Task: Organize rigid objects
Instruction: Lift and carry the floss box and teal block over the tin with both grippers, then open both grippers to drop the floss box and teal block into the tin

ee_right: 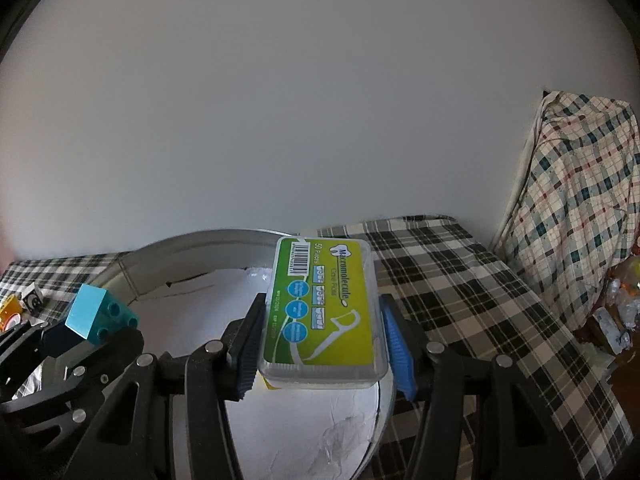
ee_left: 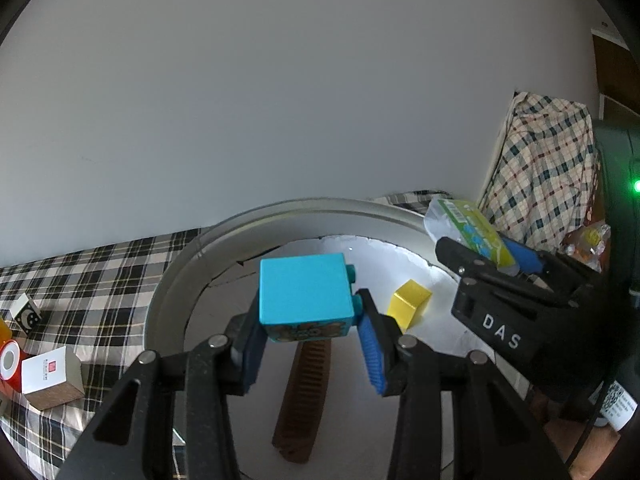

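My left gripper (ee_left: 310,346) is shut on a turquoise toy brick (ee_left: 305,294) and holds it above a round metal tray (ee_left: 176,280) lined with white paper. A yellow block (ee_left: 409,305) and a brown comb (ee_left: 305,396) lie in the tray. My right gripper (ee_right: 324,354) is shut on a clear floss-pick box with a green label (ee_right: 322,308), held over the tray's right side (ee_right: 132,264). The brick also shows in the right wrist view (ee_right: 98,314), and the floss box in the left wrist view (ee_left: 470,232).
The tray stands on a checked tablecloth (ee_right: 460,300). At the left lie a white box (ee_left: 50,376), a red roll (ee_left: 9,362) and a small black-and-white cube (ee_left: 26,314). A checked cloth drapes over something at the right (ee_right: 580,216). A plain wall is behind.
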Demonstrator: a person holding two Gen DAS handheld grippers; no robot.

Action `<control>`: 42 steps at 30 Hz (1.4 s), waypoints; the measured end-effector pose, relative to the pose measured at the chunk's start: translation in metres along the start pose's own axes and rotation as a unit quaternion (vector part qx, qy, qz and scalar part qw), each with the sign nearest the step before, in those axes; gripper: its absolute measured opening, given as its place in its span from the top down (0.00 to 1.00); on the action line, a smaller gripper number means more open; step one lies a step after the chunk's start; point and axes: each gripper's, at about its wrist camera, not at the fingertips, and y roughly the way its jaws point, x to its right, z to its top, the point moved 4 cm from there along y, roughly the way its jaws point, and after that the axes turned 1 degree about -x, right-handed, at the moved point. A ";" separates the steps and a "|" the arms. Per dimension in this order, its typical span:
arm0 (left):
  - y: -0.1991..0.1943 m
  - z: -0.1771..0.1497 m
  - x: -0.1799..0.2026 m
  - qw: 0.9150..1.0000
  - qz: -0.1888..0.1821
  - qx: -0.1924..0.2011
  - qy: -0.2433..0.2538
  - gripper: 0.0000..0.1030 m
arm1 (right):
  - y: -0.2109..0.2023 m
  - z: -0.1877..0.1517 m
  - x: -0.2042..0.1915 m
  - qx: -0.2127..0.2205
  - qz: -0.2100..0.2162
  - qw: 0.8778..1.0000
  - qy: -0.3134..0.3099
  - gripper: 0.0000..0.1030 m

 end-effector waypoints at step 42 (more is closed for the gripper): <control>-0.034 -0.010 -0.049 0.992 0.111 0.065 -0.011 0.01 | -0.062 0.009 0.026 0.193 0.006 0.977 0.093 0.06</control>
